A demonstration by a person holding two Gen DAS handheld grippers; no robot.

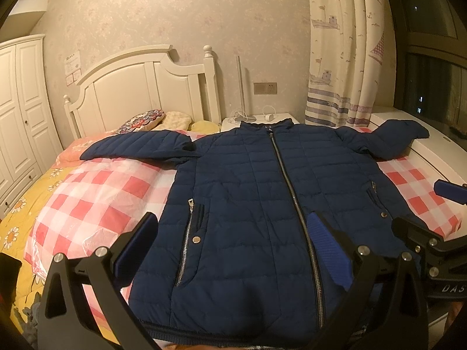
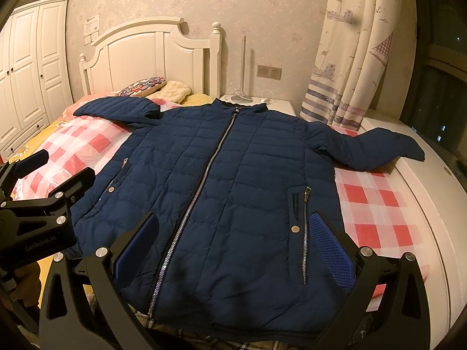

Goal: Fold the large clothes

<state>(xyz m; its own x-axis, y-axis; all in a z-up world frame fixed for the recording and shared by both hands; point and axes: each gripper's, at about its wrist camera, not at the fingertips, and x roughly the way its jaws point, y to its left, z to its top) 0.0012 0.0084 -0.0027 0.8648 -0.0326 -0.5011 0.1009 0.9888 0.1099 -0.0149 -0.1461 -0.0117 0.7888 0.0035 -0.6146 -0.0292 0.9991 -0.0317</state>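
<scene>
A navy quilted jacket point(image 1: 248, 186) lies flat and front up on the bed, zipped, both sleeves spread out sideways; it also shows in the right wrist view point(image 2: 221, 175). My left gripper point(image 1: 233, 233) is open and empty, held above the jacket's lower half near the hem. My right gripper point(image 2: 236, 233) is open and empty above the lower half too. The right gripper shows at the right edge of the left wrist view point(image 1: 420, 207), and the left gripper at the left edge of the right wrist view point(image 2: 52, 169).
A red-and-white checked sheet point(image 1: 111, 192) covers the bed. Pillows point(image 1: 146, 121) lie at the white headboard point(image 1: 140, 87). A nightstand point(image 1: 262, 118) with a lamp stands behind the collar. Curtains point(image 1: 344, 58), a window ledge point(image 1: 437, 151) on the right and a wardrobe point(image 1: 20, 116) on the left.
</scene>
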